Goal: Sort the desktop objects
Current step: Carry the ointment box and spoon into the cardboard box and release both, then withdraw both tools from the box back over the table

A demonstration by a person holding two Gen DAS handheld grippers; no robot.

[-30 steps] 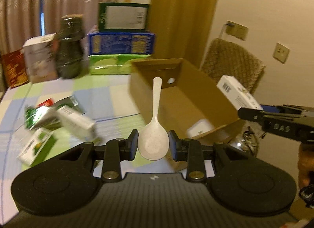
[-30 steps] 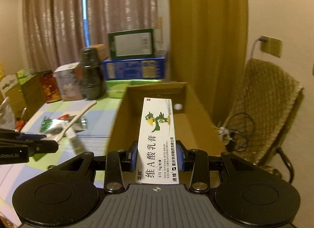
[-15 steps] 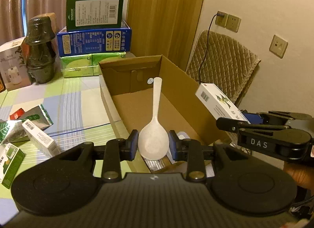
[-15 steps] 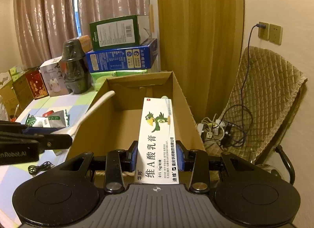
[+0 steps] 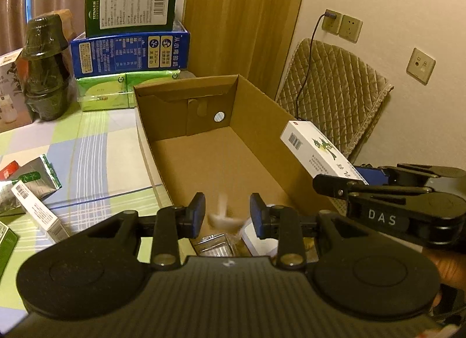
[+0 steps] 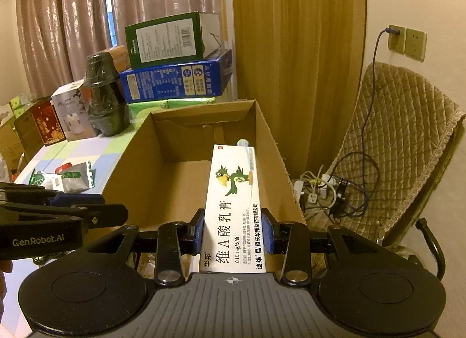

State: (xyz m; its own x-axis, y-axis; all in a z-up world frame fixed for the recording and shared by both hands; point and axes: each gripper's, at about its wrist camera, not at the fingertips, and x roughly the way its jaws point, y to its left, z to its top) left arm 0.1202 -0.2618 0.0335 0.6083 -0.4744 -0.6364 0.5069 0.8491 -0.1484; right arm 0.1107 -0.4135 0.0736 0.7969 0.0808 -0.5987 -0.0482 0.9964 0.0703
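Note:
An open cardboard box stands on the checked table, and it also shows in the right wrist view. My left gripper is open above the box's near end. A white spoon, blurred, is below and between its fingers, falling into the box. My right gripper is shut on a white medicine box with a green bird, held over the box's right side. The medicine box and right gripper show at right in the left wrist view.
Small packets and boxes lie on the table left of the cardboard box. A dark jar and stacked blue and green cartons stand at the back. A quilted chair and cables are at the right. Items lie in the box's near end.
My left gripper has opened and let go of the white spoon, which drops into the box. Both grippers have moved closer over the box. The right still holds the medicine box.

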